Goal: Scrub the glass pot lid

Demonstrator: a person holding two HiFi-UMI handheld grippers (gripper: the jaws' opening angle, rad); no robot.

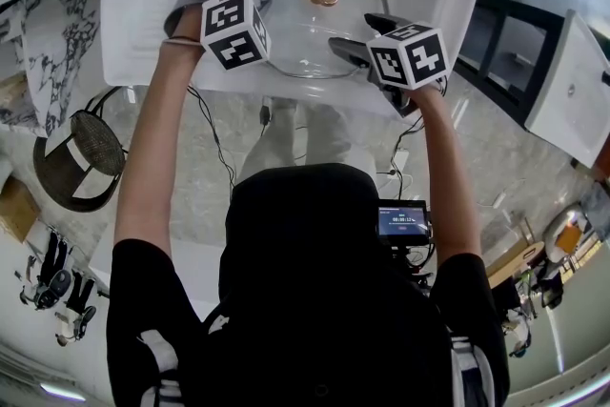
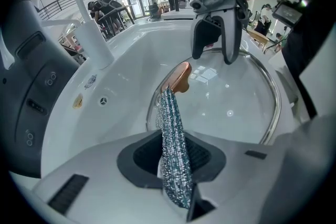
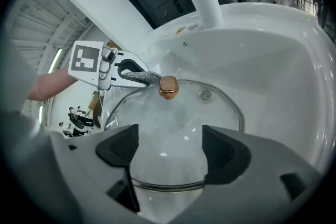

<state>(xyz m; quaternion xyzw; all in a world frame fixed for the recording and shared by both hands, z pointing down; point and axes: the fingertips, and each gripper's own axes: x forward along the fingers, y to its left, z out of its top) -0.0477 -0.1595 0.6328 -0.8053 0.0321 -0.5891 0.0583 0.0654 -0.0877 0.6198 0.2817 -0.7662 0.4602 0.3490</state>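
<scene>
Your left gripper [image 2: 176, 160], pinching the sparkly scrubber [image 2: 172, 128] lengthwise, points it right at the knob [image 2: 179, 77] of the glass lid [image 2: 231, 110], while your right gripper [image 3: 169, 150] gapes empty at the opposite rim.

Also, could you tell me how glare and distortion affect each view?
Head view: fisheye bows the sink edges; the glass lid barely stands out against it. Left gripper view: window reflections glare on the lid beside its copper knob; corners vignetted black. Right gripper view: lid looks milky, corners dark.

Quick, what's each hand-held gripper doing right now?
Left hand-held gripper: closed on the silver scrubbing cloth.
Right hand-held gripper: open, at the glass lid rim.
</scene>
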